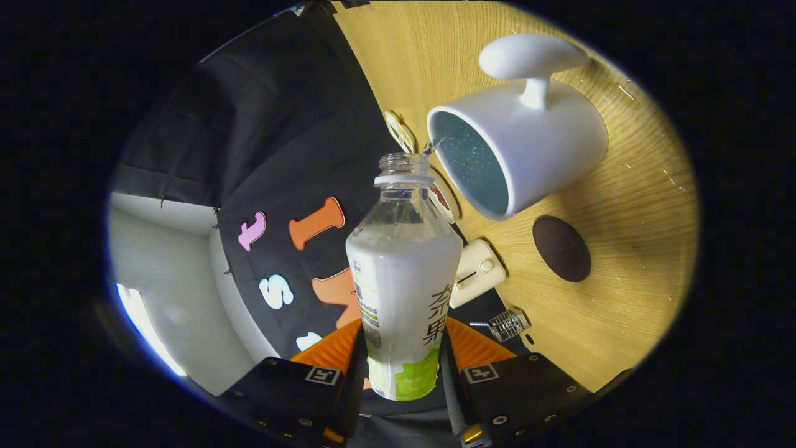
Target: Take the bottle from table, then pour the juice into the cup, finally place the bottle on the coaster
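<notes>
While the fingers clamp the bottle's base from both sides, hiding part of its label, its open neck tips liquid into the white cup beyond. Beside the cup, a dark coaster lies on the wooden table.

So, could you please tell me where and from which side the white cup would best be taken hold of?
With the gripper shut on the bottle, the cup waits. I would probably grip its handle's narrow stem under the wide flat cap, coming from the side away from the bottle's mouth, where the handle juts out, since the smooth round wall looks too broad.
</notes>
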### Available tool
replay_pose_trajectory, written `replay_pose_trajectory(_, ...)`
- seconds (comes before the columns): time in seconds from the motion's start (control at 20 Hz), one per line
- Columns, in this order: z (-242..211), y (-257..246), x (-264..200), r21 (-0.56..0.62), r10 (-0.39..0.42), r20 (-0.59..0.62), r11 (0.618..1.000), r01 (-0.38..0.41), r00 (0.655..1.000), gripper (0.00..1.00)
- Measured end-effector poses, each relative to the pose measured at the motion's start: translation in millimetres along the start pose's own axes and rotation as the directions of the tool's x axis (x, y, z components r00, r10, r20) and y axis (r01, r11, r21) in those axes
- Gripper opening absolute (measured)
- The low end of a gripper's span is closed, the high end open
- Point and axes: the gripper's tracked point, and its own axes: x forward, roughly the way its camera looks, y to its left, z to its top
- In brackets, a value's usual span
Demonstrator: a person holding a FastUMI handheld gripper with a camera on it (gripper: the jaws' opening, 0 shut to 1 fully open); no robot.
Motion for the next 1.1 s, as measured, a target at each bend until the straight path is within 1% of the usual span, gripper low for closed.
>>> replay_pose_trajectory(0.3,-1.7,5.0,-5.4,0.059,0.024,0.002,0.998,-0.024,1.000,0.57)
replay_pose_trajectory(0.7,-8.9,18.5,3.0,0.132,0.081,0.012,0.988,-0.082,0.997,0.57)
replay_pose_trajectory(0.9,-12.5,21.7,-1.1,0.119,0.099,0.001,0.988,-0.098,0.995,0.57)
replay_pose_trajectory(1.1,-12.0,6.6,-1.0,0.087,0.064,-0.012,0.994,-0.063,0.998,0.57)
